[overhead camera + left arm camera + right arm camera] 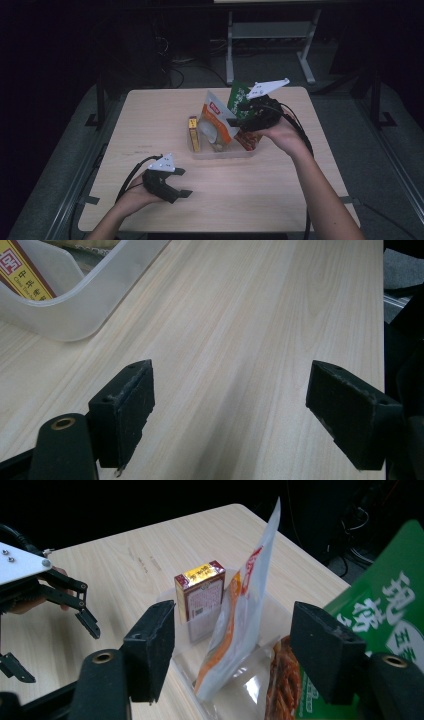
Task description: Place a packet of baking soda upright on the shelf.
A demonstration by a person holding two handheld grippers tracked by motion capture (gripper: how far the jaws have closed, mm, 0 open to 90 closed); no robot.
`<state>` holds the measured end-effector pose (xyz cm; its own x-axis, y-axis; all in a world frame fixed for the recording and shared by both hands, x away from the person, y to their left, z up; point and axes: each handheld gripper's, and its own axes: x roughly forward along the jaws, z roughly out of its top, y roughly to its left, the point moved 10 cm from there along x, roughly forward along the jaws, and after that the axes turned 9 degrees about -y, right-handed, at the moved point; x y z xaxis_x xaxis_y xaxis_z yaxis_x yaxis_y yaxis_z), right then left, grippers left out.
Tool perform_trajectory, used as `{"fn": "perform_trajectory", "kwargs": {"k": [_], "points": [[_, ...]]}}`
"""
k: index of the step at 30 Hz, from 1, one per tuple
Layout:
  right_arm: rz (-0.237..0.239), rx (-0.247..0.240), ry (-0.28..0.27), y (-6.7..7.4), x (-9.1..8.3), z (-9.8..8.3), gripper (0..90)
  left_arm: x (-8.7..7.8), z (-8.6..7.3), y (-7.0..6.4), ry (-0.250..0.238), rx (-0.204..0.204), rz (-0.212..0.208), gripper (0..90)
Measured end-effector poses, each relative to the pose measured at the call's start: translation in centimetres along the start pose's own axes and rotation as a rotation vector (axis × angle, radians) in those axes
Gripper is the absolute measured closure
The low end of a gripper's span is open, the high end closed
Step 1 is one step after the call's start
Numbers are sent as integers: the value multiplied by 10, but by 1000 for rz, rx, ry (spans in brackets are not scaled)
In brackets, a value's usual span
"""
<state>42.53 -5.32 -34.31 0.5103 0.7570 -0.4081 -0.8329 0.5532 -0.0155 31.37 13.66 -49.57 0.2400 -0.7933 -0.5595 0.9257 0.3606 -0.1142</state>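
A clear plastic bin (225,152) stands mid-table. In it are a small red and yellow box (193,132), upright at the left end, an orange and white snack bag (216,122) and a green bag (236,97). My right gripper (240,117) hovers over the bin's right end. In the right gripper view, the right gripper (235,630) is open. The orange bag (240,615) stands beyond the gap, the box (200,597) is behind it and the green bag (385,605) is at the right. My left gripper (186,182) rests low near the front left, and the left gripper (230,385) is open over bare wood.
A clear pack of reddish-brown snacks (285,680) lies in the bin beside the green bag. A corner of the bin (95,300) sits ahead-left of the left gripper. The pale wooden table (150,115) has dark floor all round, and a white frame (270,35) stands behind it.
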Motion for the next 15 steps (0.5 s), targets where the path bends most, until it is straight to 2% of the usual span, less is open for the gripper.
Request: {"fn": "perform_trajectory", "kwargs": {"k": [9,10,15], "points": [[5,10,-9,2,-9,-10,332,1,-1,-1,7,1,-4,190],[8,3,-6,4,-11,-14,328,1,-1,-2,-1,-11,-5,190],[25,10,-9,10,-17,-23,322,1,-1,-2,1,-3,-7,190]]}}
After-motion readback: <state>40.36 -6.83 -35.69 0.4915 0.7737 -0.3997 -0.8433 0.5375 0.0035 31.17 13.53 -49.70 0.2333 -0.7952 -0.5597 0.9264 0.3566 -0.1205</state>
